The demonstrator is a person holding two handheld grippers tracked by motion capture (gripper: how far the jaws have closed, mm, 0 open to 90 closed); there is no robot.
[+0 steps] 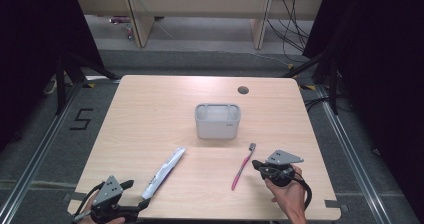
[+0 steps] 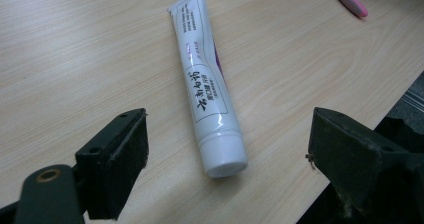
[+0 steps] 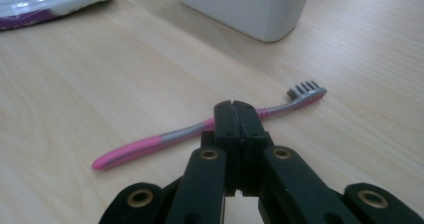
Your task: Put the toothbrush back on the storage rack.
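A staged recording lab is indicated. A pale wood-grain table (image 1: 150,114) with a round cable hole (image 1: 243,90) is framed by black curtains (image 1: 30,44) at the left and right edges. A black "5" marking (image 1: 81,119) is seen on the grey carpet at left; loose black cables (image 1: 292,26) and beige desk legs (image 1: 140,21) lie along the top.

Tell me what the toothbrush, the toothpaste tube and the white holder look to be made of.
Toothbrush: likely plastic, a glossy pink handle with grey bands and dark bristles. Toothpaste tube: seemingly soft laminated plastic, smooth white with printed lettering, a flat crimped end and a hard-looking white cap. White holder: probably moulded plastic, matt, with rounded corners and thin walls. All three are judged by look alone.
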